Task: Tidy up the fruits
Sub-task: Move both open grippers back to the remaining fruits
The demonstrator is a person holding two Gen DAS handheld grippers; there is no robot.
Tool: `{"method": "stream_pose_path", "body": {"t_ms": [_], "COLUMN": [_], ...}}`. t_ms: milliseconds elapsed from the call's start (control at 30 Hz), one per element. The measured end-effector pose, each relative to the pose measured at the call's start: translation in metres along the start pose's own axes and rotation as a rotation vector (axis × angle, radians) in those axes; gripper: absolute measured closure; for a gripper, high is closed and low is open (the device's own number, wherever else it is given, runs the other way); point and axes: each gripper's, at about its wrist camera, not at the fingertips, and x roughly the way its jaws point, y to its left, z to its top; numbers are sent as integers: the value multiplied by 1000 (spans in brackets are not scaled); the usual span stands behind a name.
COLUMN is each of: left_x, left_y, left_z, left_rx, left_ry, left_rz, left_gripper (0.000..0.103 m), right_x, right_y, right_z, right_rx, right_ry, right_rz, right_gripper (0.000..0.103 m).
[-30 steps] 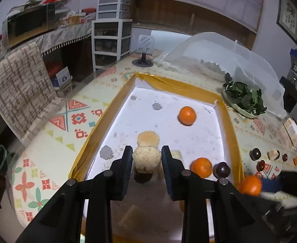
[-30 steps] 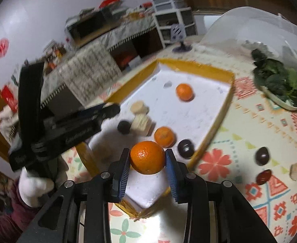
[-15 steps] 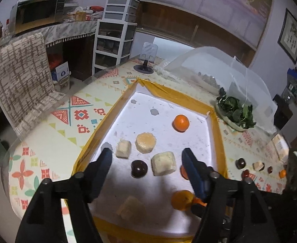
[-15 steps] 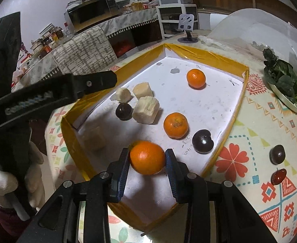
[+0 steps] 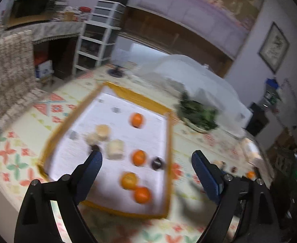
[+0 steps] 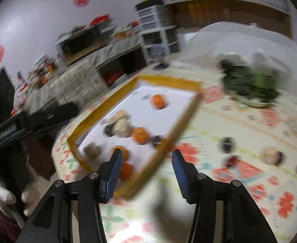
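A white tray with a yellow rim (image 5: pixel 136 96) (image 6: pixel 168 80) holds several oranges, pale fruit pieces and dark round fruits. Two oranges (image 5: pixel 142 195) (image 5: pixel 129 180) lie at its near corner. My left gripper (image 5: pixel 146 158) hovers above the tray's near half, jaws opening wide, with nothing between them. My right gripper (image 6: pixel 147 154) hangs over the tray's near right rim, jaws opening and empty. An orange (image 6: pixel 126 171) lies in the tray just behind its left finger. The picture is blurred in both views.
Loose dark fruits (image 6: pixel 227 142) and a pale piece (image 6: pixel 270 155) lie on the patterned tablecloth right of the tray. A plate of greens (image 5: pixel 199 115) (image 6: pixel 249 85) stands behind, under a clear dome (image 5: pixel 188 70). A gloved hand (image 6: pixel 4 196) holds the left gripper.
The left gripper let go of the pale piece, opened wide and pulled back upward. The right gripper let go of its orange in the tray's near corner and drew back to the right.
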Motion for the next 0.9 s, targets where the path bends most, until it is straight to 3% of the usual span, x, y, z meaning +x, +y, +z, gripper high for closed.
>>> {"method": "stream_pose_path", "body": {"t_ms": [200,500,667,900], "left_x": [-4,21,37,67], "left_y": [-49,-86,-102,-133], "left_z": [-16,-37,-46,-48], "left_rx": [99,161,186,236], "left_ry": [-12,60,102,153], "left_rz": [-19,-40,-54,-100], "left_gripper": [14,14,14,14], "right_x": [-75,-148,-164,-133], "right_y": [-102,-214,-257,-294], "right_z": [-22,-64,-68,-66], "right_rx": [145,366,440,472], "right_ry": [-74,-128,-137,-71], "right_rz": [-207,-400,-460,-505], "right_gripper": [45,44,44,45]}}
